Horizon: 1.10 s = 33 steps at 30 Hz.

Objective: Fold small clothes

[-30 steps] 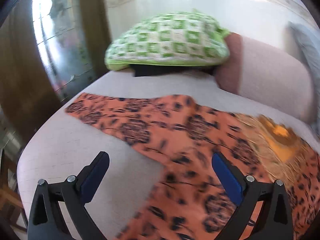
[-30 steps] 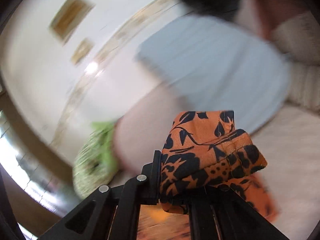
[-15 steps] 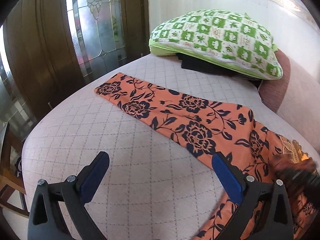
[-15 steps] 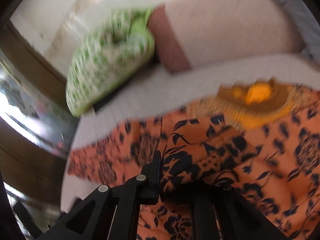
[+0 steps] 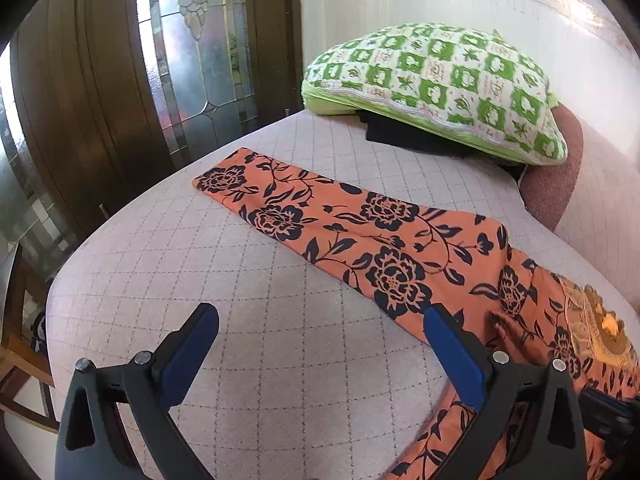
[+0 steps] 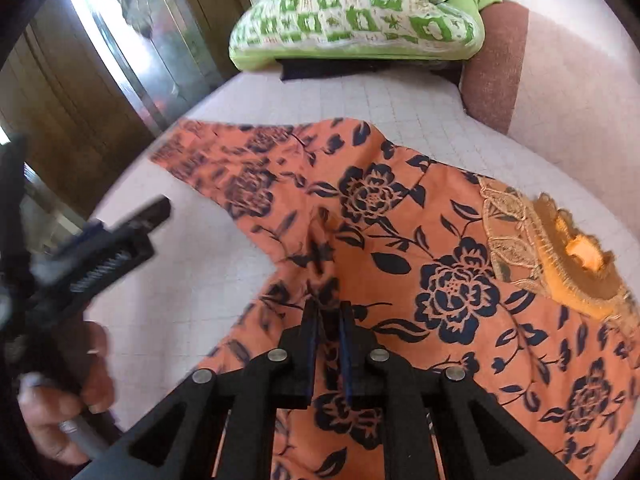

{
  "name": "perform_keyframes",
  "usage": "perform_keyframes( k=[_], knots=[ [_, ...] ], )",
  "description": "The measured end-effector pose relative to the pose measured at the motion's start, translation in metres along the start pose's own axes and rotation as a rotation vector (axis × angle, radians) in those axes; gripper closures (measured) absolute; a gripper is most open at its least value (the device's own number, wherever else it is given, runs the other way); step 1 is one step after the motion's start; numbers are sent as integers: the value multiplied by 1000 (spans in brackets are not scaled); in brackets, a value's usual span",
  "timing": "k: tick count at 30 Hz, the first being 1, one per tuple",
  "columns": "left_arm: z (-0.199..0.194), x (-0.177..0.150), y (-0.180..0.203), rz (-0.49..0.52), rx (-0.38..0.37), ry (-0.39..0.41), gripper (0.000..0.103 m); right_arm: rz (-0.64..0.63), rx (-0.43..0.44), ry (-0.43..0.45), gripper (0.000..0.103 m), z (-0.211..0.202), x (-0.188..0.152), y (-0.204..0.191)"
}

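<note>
An orange garment with dark flowers lies flat on the quilted bed, one sleeve stretched toward the far left. Its gold lace neckline is at the right. My left gripper hovers open over the bare quilt just in front of that sleeve, nothing between its blue pads. My right gripper is low over the garment's body, shut on a raised ridge of the orange cloth that runs into its narrow gap. In the right wrist view, a hand holds the left gripper at the left edge.
A green-and-white checked pillow lies at the head of the bed on a dark folded item. A brown bolster sits at the far right. A wooden door with leaded glass stands beyond the bed's left edge.
My right gripper swung down from the air with the folded sleeve and now sits low on the garment's body. My left gripper shifted left, bringing the stretched sleeve into view, and stayed open.
</note>
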<state>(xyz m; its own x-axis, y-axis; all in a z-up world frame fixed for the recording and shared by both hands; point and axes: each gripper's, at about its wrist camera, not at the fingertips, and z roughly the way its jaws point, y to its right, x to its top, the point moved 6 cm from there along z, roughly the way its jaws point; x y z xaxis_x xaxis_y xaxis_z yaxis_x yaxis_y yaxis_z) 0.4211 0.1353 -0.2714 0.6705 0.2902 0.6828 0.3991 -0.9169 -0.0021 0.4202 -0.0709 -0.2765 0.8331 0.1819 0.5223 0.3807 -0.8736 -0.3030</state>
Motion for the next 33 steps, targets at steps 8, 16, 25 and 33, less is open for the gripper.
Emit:
perform_keyframes(
  k=[8,16,25,33],
  knots=[
    [6,-5,13,13,-58,-48,1,127,-44,192,92,-71,-6,66],
    [9,-24,64,153,-126,-76,1,564,-55,196,92,-101,-91,212],
    [48,-63,97,340,17,-201,1,819,-206,193,92,-95,-163,300],
    [47,-63,95,349,38,-188,1,794,-244,332,92,-128,-137,308]
  ],
)
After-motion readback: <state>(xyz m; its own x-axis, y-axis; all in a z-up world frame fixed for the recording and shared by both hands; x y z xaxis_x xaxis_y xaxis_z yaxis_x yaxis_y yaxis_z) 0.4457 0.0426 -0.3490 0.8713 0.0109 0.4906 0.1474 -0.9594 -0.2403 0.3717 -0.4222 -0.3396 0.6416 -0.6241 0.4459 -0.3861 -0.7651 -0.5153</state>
